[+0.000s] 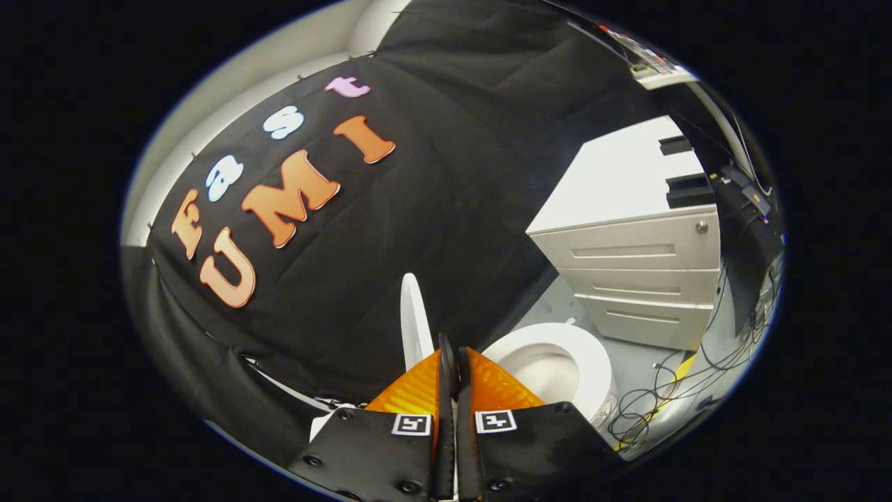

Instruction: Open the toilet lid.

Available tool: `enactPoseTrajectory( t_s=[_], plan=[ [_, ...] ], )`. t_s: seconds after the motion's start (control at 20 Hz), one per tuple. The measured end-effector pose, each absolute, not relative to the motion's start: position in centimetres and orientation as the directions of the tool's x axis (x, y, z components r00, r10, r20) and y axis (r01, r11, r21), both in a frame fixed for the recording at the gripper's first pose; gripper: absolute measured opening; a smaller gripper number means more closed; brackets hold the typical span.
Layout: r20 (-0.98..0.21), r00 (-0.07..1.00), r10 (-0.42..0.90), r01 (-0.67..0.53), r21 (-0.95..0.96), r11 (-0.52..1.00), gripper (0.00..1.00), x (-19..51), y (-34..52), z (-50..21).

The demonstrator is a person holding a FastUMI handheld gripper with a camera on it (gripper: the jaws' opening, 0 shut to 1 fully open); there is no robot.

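The white toilet lid (pixel 416 322) stands raised, nearly upright, just beyond my left finger and close to the black cloth wall. To its right the toilet seat (pixel 596 362) rings the uncovered bowl (pixel 543 369), just ahead of the right finger. My gripper (pixel 451 346) is shut, its two fingers pressed together with only a thin dark line between them. The fingertips sit right beside the lid's lower edge; the lid's base is hidden behind the left finger, and I see nothing held between the fingers.
A white drawer cabinet (pixel 627 272) stands beyond the toilet on the right. Loose black cables (pixel 662 397) lie tangled on the grey floor beside the bowl. The black cloth wall (pixel 432 209) hangs close behind the lid.
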State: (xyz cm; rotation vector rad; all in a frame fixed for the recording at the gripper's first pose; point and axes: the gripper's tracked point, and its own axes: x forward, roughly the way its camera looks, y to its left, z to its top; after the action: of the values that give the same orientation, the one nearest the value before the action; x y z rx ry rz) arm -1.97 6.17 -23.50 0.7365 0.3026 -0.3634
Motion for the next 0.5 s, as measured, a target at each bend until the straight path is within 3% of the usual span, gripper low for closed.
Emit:
enactPoseTrajectory(
  t_s=[0.5],
  plan=[
    [-0.31,0.937,-0.161,0.302,0.484,0.821,0.09,-1.3,13.7,-18.1]
  ],
)
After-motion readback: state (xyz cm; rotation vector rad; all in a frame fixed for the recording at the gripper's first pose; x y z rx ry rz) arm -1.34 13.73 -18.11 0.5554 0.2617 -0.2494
